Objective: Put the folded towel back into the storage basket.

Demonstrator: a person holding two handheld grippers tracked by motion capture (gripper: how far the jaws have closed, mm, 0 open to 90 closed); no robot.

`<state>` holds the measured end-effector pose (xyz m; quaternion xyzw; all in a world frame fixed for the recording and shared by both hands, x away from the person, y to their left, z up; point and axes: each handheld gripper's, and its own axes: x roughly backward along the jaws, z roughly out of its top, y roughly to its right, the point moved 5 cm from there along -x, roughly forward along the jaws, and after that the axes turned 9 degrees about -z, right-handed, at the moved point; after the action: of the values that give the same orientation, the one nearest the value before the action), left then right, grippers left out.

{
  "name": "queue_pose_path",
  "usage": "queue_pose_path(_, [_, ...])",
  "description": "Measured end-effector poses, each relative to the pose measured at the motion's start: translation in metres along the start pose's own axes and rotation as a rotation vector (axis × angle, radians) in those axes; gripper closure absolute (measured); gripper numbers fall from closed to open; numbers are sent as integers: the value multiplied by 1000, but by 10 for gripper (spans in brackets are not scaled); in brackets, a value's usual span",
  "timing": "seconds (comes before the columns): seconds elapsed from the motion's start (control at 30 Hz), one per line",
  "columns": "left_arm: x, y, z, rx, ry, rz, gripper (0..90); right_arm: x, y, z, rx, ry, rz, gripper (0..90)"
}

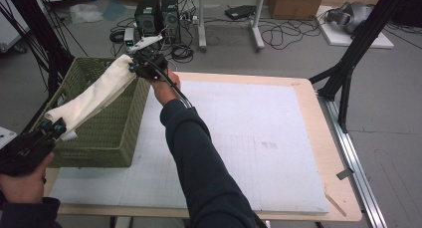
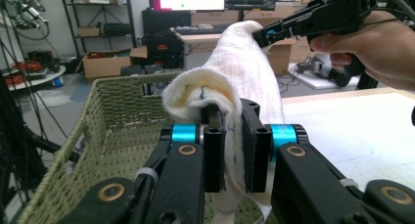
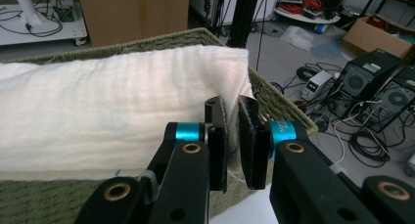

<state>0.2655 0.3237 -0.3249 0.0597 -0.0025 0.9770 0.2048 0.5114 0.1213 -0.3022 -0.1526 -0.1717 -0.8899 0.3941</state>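
A folded cream towel (image 1: 99, 91) stretches above the green woven basket (image 1: 107, 138), held at both ends. My left gripper (image 1: 52, 128) is shut on its near end, by the basket's near left corner. In the left gripper view the towel (image 2: 235, 87) is pinched between the black jaws of my left gripper (image 2: 233, 153). My right gripper (image 1: 133, 67) is shut on the far end, over the basket's far right corner. The right gripper view shows the towel (image 3: 112, 116) running left from my right gripper (image 3: 232, 141), with a cloth edge clamped in its jaws.
The basket (image 3: 274, 94) stands at the left edge of a wooden table (image 1: 323, 138) covered by a white mat (image 1: 249, 138). Computer towers (image 1: 159, 14), cables and black frame legs (image 1: 348, 63) stand on the floor beyond. Cardboard boxes (image 1: 293, 1) sit farther back.
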Motion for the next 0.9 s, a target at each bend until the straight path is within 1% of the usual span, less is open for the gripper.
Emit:
queue_pose_path(0.1, [-2,-3,-2,-1,-14,11,814,-9,-3,1,-8,-8,0,838])
queue_pose_path(0.2, [-4,-8,-3,4,-21,33,812,-17,-6,1,-15,-11,-2,837])
queue_pose_path(0.27, [-5,-12,-2,5,-24,39,812,-21,-7,1,-19,-10,1,837])
queue_pose_path(0.43, [-5,-21,-3,4,-38,64,812,-31,-12,0,-18,-19,4,838])
queue_pose_path(0.47, [-5,-22,-3,8,-35,69,812,-32,-13,1,-12,-18,4,837])
queue_pose_path(0.6, [-7,-31,-10,20,-47,102,806,-41,-17,5,1,-18,7,834])
queue_pose_path(0.63, [-9,-34,-12,28,-56,108,792,-45,-21,7,9,-26,-1,813])
queue_pose_path(0.67, [-11,-37,-15,42,-70,113,737,-49,-23,8,30,-33,-24,752])
queue_pose_path(0.7, [-13,-40,-17,55,-75,120,631,-52,-25,9,53,-40,-50,667])
queue_pose_path(0.73, [-14,-44,-19,80,-79,134,488,-54,-27,9,59,-48,-62,646])
queue_pose_path(0.77, [-13,-45,-18,93,-74,138,375,-55,-28,8,67,-55,-71,613])
queue_pose_path(0.8, [-11,-45,-17,92,-68,138,341,-55,-28,8,69,-57,-74,588])
queue_pose_path(0.83, [-9,-46,-15,84,-61,149,314,-55,-27,7,70,-65,-74,588])
queue_pose_path(0.87, [-7,-45,-13,82,-55,148,294,-53,-24,5,71,-70,-78,588])
queue_pose_path(0.9, [-5,-45,-10,80,-50,143,300,-50,-21,5,67,-67,-80,588])
